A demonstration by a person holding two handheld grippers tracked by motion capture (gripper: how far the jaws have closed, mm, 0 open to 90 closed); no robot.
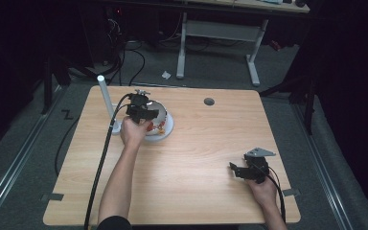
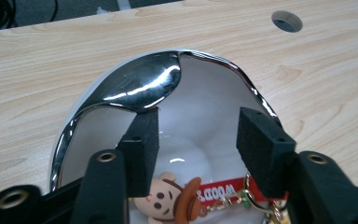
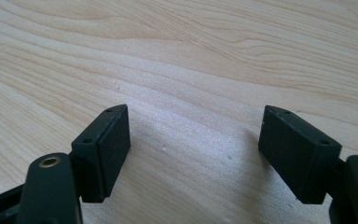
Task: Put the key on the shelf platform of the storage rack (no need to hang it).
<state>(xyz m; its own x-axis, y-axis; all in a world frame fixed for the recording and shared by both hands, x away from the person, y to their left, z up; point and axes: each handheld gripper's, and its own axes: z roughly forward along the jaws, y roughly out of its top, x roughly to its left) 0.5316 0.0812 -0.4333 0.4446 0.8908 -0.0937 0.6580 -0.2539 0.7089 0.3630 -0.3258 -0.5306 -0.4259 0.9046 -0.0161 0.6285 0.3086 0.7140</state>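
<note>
Two grippers apart: left gripper [image 2: 198, 154] released, jaws spread inside the shiny bowl [image 2: 140, 88] straight over the cowboy keychain [image 2: 186, 200], far nearer than the right gripper [image 3: 193, 149], also released, over bare table [image 3: 214, 51].

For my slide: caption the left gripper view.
Open left gripper poised over a shiny bowl holding a cartoon keychain.

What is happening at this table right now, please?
A person works at a wooden table with a gripper in each hand. The left gripper hangs open over a shiny metal bowl on a white plate; its jaws stand apart above a small cowboy figure keychain with a red strap, gripping nothing yet. The right gripper is open too, low over bare wood near the table's front right.
</note>
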